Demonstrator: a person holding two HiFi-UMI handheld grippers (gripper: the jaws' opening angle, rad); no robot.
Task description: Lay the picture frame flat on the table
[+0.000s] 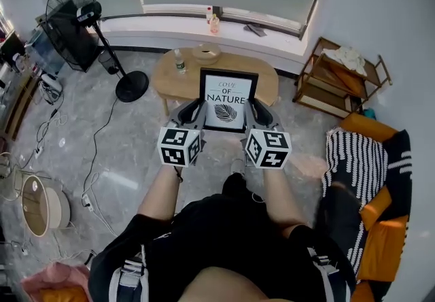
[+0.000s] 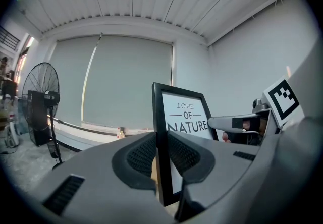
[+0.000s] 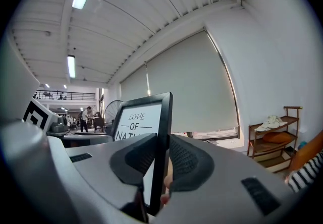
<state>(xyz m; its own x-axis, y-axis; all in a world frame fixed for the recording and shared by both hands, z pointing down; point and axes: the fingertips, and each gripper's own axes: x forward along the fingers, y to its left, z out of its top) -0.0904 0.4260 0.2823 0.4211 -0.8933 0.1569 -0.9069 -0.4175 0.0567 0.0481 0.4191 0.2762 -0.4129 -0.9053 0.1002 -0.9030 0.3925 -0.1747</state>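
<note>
A black picture frame (image 1: 228, 100) with a white print reading "LOVE OF NATURE" is held up in the air, upright, its face toward me, in front of the oval wooden table (image 1: 170, 79). My left gripper (image 1: 192, 114) is shut on the frame's left edge (image 2: 160, 132). My right gripper (image 1: 255, 115) is shut on the frame's right edge (image 3: 162, 137). In both gripper views the ribbed pads press the black edge from both sides. The frame's bottom is hidden behind the grippers.
On the table stand a small bottle (image 1: 179, 62) and a tape-like ring (image 1: 206, 53). A standing fan (image 1: 75, 11) is at the left, a wooden shelf (image 1: 340, 76) at the right, a striped and orange sofa (image 1: 380, 178) beside me. Cables lie on the floor at the left.
</note>
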